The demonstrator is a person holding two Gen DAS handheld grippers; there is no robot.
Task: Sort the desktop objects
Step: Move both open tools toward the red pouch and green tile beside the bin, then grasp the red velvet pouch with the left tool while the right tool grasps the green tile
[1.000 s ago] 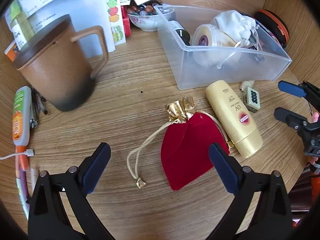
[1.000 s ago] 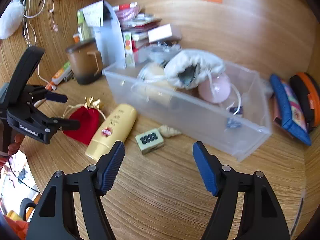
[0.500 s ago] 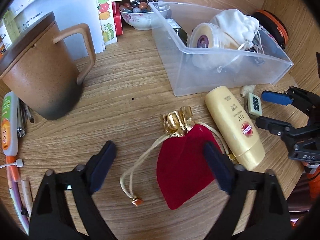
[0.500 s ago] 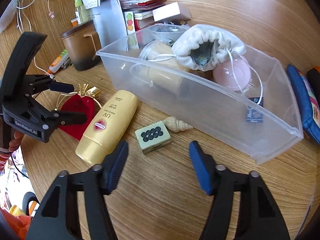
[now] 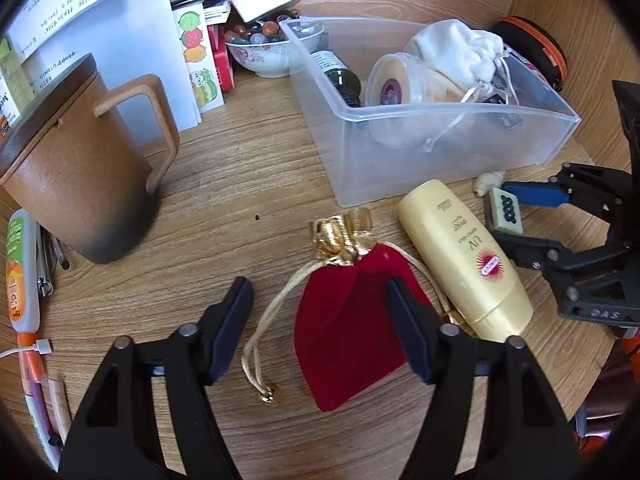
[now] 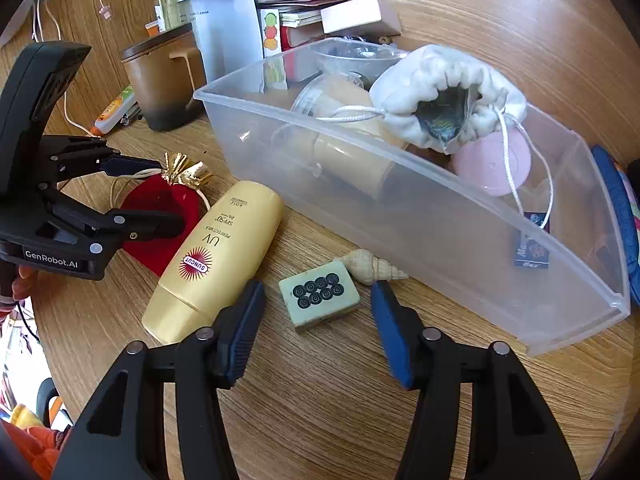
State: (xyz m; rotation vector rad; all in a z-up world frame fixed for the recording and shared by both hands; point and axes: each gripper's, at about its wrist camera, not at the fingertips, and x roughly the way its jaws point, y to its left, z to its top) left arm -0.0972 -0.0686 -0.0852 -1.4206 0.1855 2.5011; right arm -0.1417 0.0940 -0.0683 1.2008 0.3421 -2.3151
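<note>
The sorting job looks partly done. The clear box point(image 6: 460, 216) on the desk point(image 6: 360, 420) already has some things in it: a white bag point(image 6: 424, 88) with a string, a pink round thing point(image 6: 496, 164), a round tub point(image 5: 394, 86) with a see-through lid, and a dark bottle point(image 5: 338, 76). Four small things still lie out on the desk beside the box. They are a red bag point(image 5: 348, 328) with a gold top, a yellow sunscreen bottle point(image 6: 216, 260), a tile with dots point(image 6: 319, 299), and a little shell point(image 6: 370, 267) just next to the box wall. The left gripper point(image 5: 320, 328) hangs over the red bag, with the bag between its jaws. The jaws are closing, but they are still apart and do not squeeze the bag yet. The right gripper point(image 6: 318, 326) points at the tile, which sits just in front of its jaws and between them. Those jaws are closing too, and they do not touch the tile yet. So my guess is that the red bag and the tile are next to be picked up and put in the box. After that, the sunscreen bottle and the shell would be left. A brown mug point(image 5: 76, 164), a bowl of beads point(image 5: 264, 46) and some papers point(image 5: 80, 12) stand at the back, and I cannot tell if they need sorting as well.
</note>
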